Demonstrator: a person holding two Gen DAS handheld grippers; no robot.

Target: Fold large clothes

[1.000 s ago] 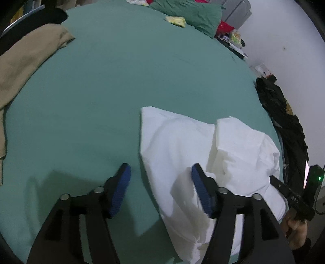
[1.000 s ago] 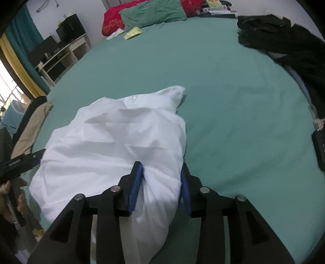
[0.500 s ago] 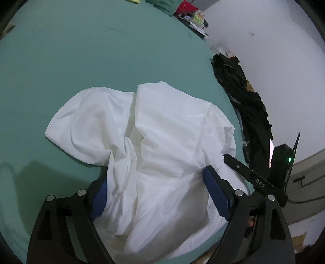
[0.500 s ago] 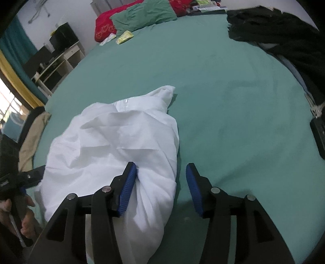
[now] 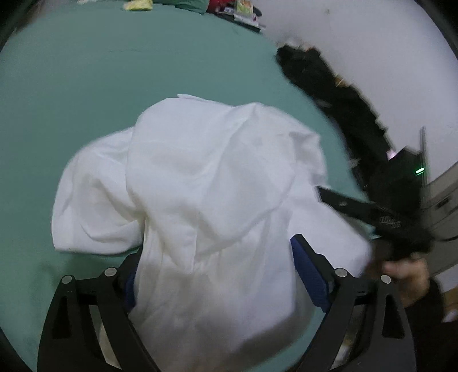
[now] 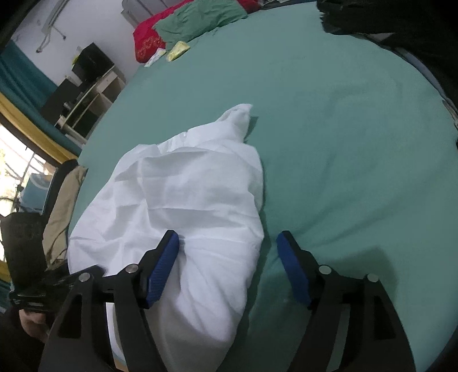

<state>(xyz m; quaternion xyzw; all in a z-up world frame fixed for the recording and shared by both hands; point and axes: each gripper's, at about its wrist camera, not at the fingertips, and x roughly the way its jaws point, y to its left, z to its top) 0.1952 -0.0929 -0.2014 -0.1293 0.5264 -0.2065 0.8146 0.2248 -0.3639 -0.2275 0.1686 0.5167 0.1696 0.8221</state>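
Note:
A large white garment lies bunched on the green bed sheet near the bed's front edge. My left gripper is open, its jaws wide apart, with the cloth's near part lying between them. In the right wrist view the garment fills the lower left. My right gripper is open; its left blue pad touches the cloth and the right pad stands over bare sheet. The right gripper also shows in the left wrist view, blurred, beside the cloth.
Dark clothes are piled along the bed's right edge by the white wall. Green and red pillows lie at the bed's far end. A tan garment hangs at the left edge. A shelf unit stands beyond the bed.
My right gripper has opened and let go of the white cloth. My left gripper has moved right, over the garment, and stays open around its near part.

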